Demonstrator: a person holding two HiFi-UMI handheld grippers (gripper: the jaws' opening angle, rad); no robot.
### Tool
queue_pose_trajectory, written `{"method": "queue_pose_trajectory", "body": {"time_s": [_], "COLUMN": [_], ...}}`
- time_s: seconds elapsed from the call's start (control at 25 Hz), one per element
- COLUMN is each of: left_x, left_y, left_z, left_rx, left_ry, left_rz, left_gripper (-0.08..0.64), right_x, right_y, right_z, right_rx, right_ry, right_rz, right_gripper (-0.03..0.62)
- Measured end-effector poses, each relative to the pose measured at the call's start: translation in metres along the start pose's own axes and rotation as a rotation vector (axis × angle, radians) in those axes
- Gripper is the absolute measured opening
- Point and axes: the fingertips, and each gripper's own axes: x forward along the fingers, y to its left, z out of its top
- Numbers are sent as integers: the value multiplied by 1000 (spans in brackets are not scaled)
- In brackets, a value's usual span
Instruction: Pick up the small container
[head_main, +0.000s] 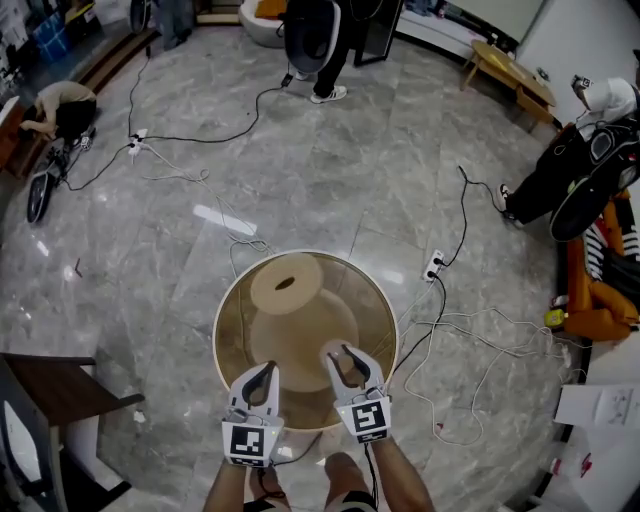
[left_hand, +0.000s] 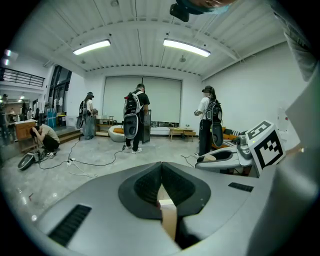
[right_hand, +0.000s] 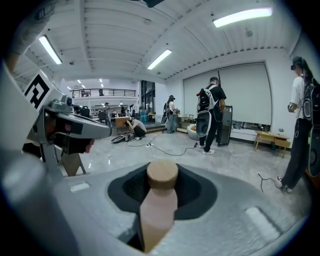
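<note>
Task item: the small container (right_hand: 159, 210), a pale tan body with a round wooden top, stands upright between the jaws of the right gripper (right_hand: 162, 181).
Right gripper: closed onto the container from both sides. In the head view the right gripper (head_main: 342, 358) is over the near part of the round surface (head_main: 218, 330).
Container position: the container (head_main: 332, 350) is in the jaws, above the surface. The right gripper view shows only open room behind it, so it appears to be lifted clear, though neither view shows its underside.
Left gripper: the jaws of the left gripper (left_hand: 161, 172) meet at their tips. A thin pale strip shows in the slit below them, and I cannot tell what it is. Nothing is plainly held.
Left gripper position: it hangs just beside the right one, over the near edge of the surface (head_main: 262, 372).
Progress: grasp made and pick-up judged essentially complete.
Remaining: at most a confirmation that the container is fully off the surface and steady.
Surroundings: cables on the floor (head_main: 200, 180) and people well apart.
</note>
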Motion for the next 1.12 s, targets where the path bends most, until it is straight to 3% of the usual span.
{"method": "queue_pose_trajectory", "body": {"time_s": [0.28, 0.64, 0.88, 1.12], "left_x": [-29, -70, -115, -159], "left_y": [-14, -43, -59, -62], "left_z": [55, 130, 165, 178], "left_rx": [58, 111, 147, 167], "left_ry": [-33, -95, -139, -153], "left_rz": [-35, -99, -140, -163], "left_gripper": [18, 18, 18, 18], "right_x": [-56, -128, -184, -232], "right_y": [4, 3, 12, 36], "right_z": [67, 139, 169, 184], "right_rx": [14, 37, 50, 56], "right_ry": [-24, -87, -114, -124], "right_rz": [-22, -119, -192, -255], "right_gripper": [120, 120, 120, 120]}}
